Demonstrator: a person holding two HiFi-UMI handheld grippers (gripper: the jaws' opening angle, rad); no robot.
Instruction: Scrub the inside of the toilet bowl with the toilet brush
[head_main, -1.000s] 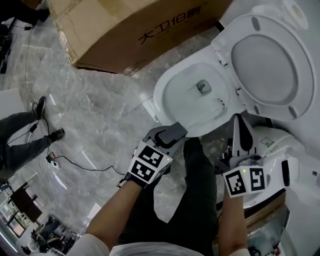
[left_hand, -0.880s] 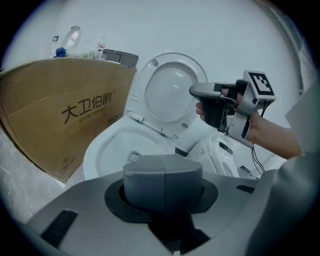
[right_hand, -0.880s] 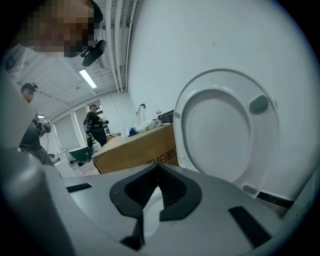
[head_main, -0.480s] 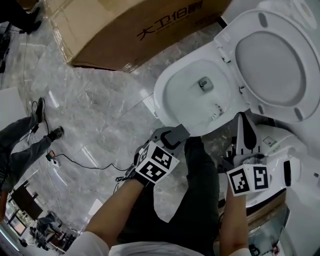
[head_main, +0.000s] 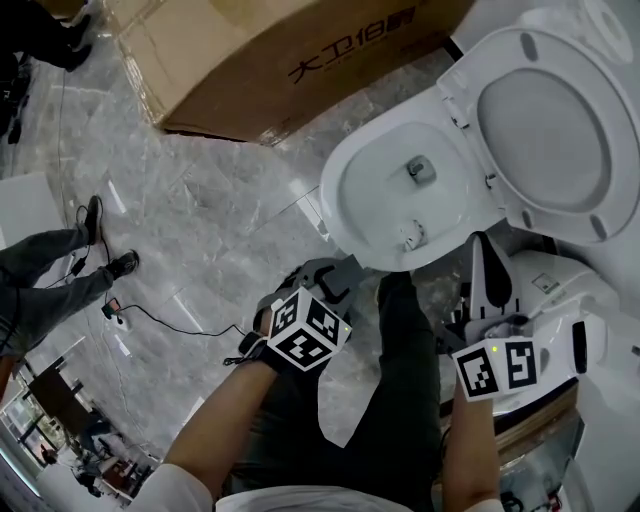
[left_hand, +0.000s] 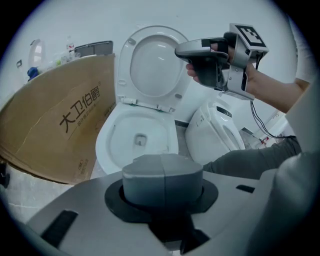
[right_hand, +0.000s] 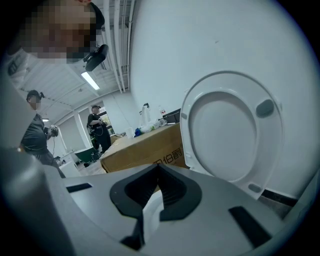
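The left tool (left_hand: 162, 172) is closed tight with nothing in it, low in front of the open toilet bowl (head_main: 345, 215). The bowl's lid (head_main: 545, 110) stands raised, beside a cardboard box (head_main: 270, 60). The right tool (right_hand: 155, 172), held higher, pinches a narrow white piece that cannot be identified.

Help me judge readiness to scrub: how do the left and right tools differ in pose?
The left tool aims at the bowl; the right tool aims at the raised lid. The left tool sits before the bowl's front rim; the right tool is held off to the side, over a second toilet. Both are shut.
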